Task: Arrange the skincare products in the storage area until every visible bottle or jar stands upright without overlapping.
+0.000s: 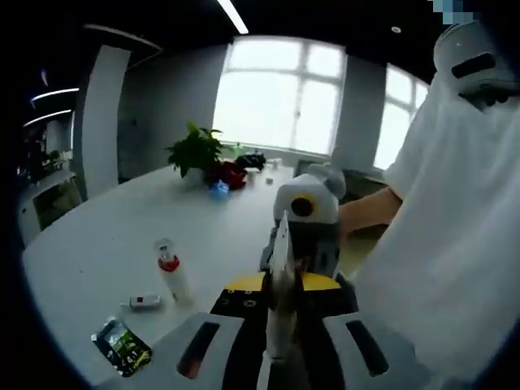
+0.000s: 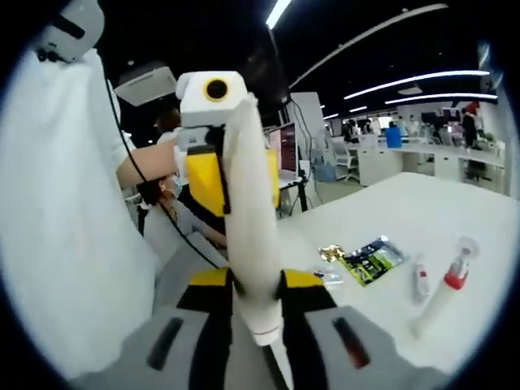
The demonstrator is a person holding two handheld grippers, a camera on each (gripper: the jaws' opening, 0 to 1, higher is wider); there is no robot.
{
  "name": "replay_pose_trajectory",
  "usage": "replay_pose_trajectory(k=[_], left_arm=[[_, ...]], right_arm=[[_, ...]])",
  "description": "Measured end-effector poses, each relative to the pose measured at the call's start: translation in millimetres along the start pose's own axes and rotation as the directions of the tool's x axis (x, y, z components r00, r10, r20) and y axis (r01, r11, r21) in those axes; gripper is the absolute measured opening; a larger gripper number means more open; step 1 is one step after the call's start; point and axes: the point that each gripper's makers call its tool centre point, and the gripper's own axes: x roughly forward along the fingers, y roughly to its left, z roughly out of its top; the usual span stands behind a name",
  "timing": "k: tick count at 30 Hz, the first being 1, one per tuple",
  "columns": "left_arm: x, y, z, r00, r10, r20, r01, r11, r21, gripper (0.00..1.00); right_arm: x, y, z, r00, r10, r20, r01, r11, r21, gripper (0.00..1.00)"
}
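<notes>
Gripping one white tube (image 2: 248,227) between both my left tongs (image 1: 280,341) and right tongs (image 2: 260,325), above the white bench (image 1: 97,244) where a red-collared bottle (image 1: 172,272) stands.

Prob. open-plan office: long white desks (image 2: 422,162) w/ monitors (image 2: 286,150), ceiling strip lights (image 2: 422,81), potted plant (image 1: 197,150).

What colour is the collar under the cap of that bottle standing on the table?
Red, on the white bottle, clearest in the left gripper view.
</notes>
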Motion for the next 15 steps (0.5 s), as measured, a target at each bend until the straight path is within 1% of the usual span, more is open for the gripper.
replay_pose_trajectory(k=[3, 5, 6, 7, 8, 9, 11, 15], left_arm=[[-0.7, 1.8, -1.7, 0.999, -0.002, -0.036, 0.003, 0.999, 0.040, 0.10], [-0.5, 3.9, -5.7, 0.997, 0.005, -0.077, 0.001, 0.996, 0.087, 0.12], [-0.6, 3.2, -9.6, 0.994, -0.001, -0.109, 0.012, 0.995, 0.098, 0.12], [-0.9, 3.2, -11.1, 0.993, -0.002, -0.122, 0.015, 0.994, 0.105, 0.12], [-0.9, 4.1, -14.4, 0.988, 0.000, -0.153, 0.020, 0.991, 0.132, 0.12], [-0.4, 5.1, -16.3, 0.986, 0.002, -0.168, 0.023, 0.988, 0.151, 0.12], [1.4, 5.5, -19.3, 0.981, -0.005, -0.192, 0.035, 0.988, 0.153, 0.12], [3.3, 8.5, -24.5, 0.966, -0.010, -0.257, 0.064, 0.978, 0.201, 0.12]], right_arm=[[2.8, -1.7, 0.0, 1.000, 0.005, -0.010, -0.006, 1.000, -0.018, 0.20], [4.8, -2.4, -2.2, 1.000, 0.006, -0.031, -0.008, 0.999, -0.043, 0.18], [5.5, -2.6, -3.1, 0.999, 0.009, -0.038, -0.011, 0.999, -0.046, 0.18], [6.2, -2.4, -5.2, 0.998, 0.015, -0.054, -0.019, 0.998, -0.057, 0.17], [6.7, -2.5, -6.5, 0.998, 0.018, -0.062, -0.022, 0.998, -0.062, 0.17], [7.0, -3.7, -8.1, 0.997, 0.019, -0.070, -0.024, 0.998, -0.066, 0.17], [7.1, -5.7, -10.8, 0.996, 0.023, -0.083, -0.029, 0.997, -0.073, 0.17], [6.5, -9.5, -13.7, 0.994, 0.029, -0.106, -0.038, 0.995, -0.089, 0.17]])
